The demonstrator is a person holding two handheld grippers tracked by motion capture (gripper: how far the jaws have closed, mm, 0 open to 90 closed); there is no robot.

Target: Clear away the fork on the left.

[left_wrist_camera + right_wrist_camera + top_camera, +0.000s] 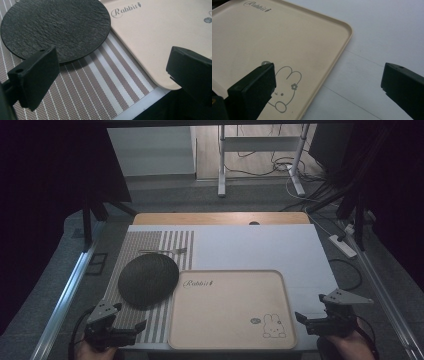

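Observation:
A beige tray [230, 307] printed with "Rabbit" and a bunny lies at the table's front centre. Left of it, a round dark slate plate [148, 279] rests on a striped placemat [145, 245], and a fork [165, 251] lies beyond the plate. My left gripper [131, 329] hovers open at the front left corner, over the placemat [100, 85] just short of the plate [57, 25] and beside the tray's corner [155, 45]. My right gripper [307, 319] stands open at the front right, with the tray's right rim [332, 65] between its jaws. Both hold nothing.
White sheets [260, 247] cover the tabletop to the right of and behind the tray. A wooden table edge [220, 218] runs along the back. Metal rails flank the table, and a power strip [342, 245] and cables lie on the floor to the right.

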